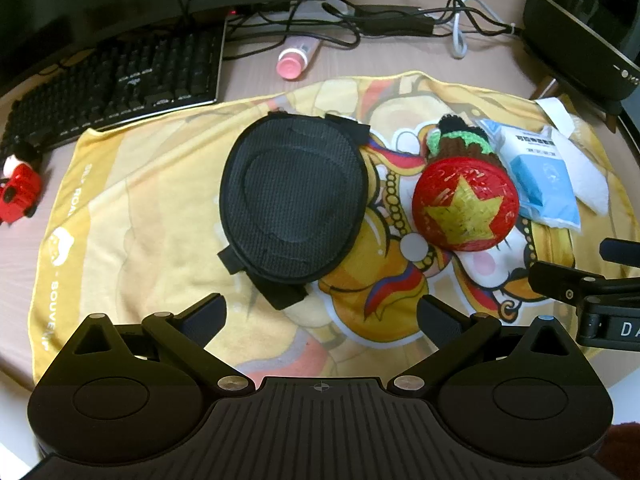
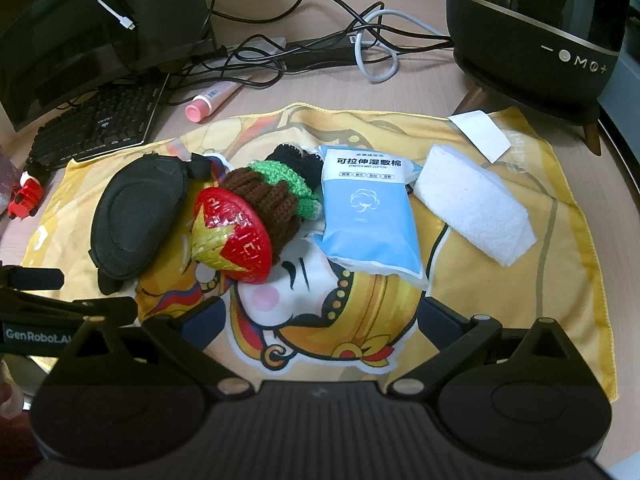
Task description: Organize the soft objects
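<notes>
Lying in a loose row on the yellow printed towel (image 2: 560, 216): black padded mesh pouch (image 1: 292, 196), knitted doll with red star hat (image 2: 240, 232), blue wet-cotton pack (image 2: 368, 216), folded white cloth (image 2: 476, 208). Doll touches the pack and sits just beside the pouch; cloth lies apart at right.

Left gripper (image 1: 320, 316) and right gripper (image 2: 320, 320) both hover low at the towel's near edge, fingers spread wide, holding nothing.

Handling, judged: all 4 look light and yielding.
- Pouch: semi-stiff; pinch its rim or a strap tab.
- Doll: squashy knit; take the brown body, since the glossy hat may slip.
- Pack: slick film; grip across its width.
- Cloth: limp; pinch the folded edge.
</notes>
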`<action>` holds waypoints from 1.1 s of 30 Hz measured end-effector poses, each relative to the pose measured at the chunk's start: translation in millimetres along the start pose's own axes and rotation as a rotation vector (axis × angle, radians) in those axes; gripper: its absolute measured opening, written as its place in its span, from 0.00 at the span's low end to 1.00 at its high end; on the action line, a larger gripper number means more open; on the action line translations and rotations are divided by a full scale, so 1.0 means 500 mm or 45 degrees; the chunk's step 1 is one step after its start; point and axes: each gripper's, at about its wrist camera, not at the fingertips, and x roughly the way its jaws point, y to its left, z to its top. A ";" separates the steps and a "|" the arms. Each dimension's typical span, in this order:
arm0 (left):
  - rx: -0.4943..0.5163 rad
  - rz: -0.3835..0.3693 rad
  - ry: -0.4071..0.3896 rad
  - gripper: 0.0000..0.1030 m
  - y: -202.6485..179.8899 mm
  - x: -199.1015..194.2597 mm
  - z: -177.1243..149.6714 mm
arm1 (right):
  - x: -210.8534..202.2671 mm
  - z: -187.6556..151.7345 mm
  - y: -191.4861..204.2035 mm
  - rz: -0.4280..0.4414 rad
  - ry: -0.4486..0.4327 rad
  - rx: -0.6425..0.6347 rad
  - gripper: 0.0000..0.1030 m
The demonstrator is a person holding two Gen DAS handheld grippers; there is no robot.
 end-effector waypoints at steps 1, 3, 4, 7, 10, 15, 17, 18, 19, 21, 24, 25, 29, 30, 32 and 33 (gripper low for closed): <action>-0.001 0.001 0.001 1.00 0.000 0.001 0.000 | 0.001 0.001 0.000 0.001 0.002 0.000 1.00; -0.001 0.000 0.004 1.00 -0.001 0.002 0.001 | 0.003 0.001 -0.001 0.001 0.005 -0.001 1.00; -0.001 0.000 0.005 1.00 -0.001 0.003 0.002 | 0.004 0.002 -0.001 0.001 0.006 -0.001 1.00; 0.000 -0.002 0.009 1.00 -0.001 0.006 0.005 | 0.007 0.004 -0.002 -0.001 0.009 0.000 1.00; 0.001 -0.004 0.008 1.00 -0.003 0.007 0.004 | 0.010 0.006 -0.005 -0.002 0.011 -0.001 1.00; 0.002 -0.004 0.006 1.00 -0.004 0.010 0.005 | 0.009 0.005 -0.009 -0.004 0.012 0.002 1.00; 0.001 -0.004 0.007 1.00 -0.005 0.011 0.007 | 0.011 0.007 -0.010 -0.003 0.014 0.003 1.00; 0.001 -0.003 0.007 1.00 -0.005 0.011 0.006 | 0.012 0.008 -0.011 -0.002 0.015 0.004 1.00; 0.001 -0.003 0.008 1.00 -0.006 0.012 0.007 | 0.013 0.009 -0.012 -0.002 0.015 0.004 1.00; 0.001 -0.003 0.008 1.00 -0.006 0.013 0.007 | 0.015 0.012 -0.013 -0.001 0.017 0.005 1.00; 0.001 -0.004 0.013 1.00 -0.007 0.016 0.010 | 0.020 0.016 -0.017 0.001 0.021 0.012 1.00; 0.001 -0.004 0.016 1.00 -0.008 0.017 0.011 | 0.022 0.017 -0.018 0.001 0.023 0.014 1.00; -0.004 -0.005 0.025 1.00 -0.009 0.024 0.016 | 0.029 0.023 -0.023 0.004 0.029 0.025 1.00; -0.006 -0.006 0.027 1.00 -0.009 0.026 0.017 | 0.031 0.025 -0.024 0.005 0.031 0.027 1.00; -0.007 -0.008 0.029 1.00 -0.010 0.030 0.020 | 0.030 0.020 -0.030 0.006 0.032 0.031 1.00; -0.008 -0.009 0.030 1.00 -0.010 0.031 0.022 | 0.031 0.018 -0.032 0.006 0.033 0.029 1.00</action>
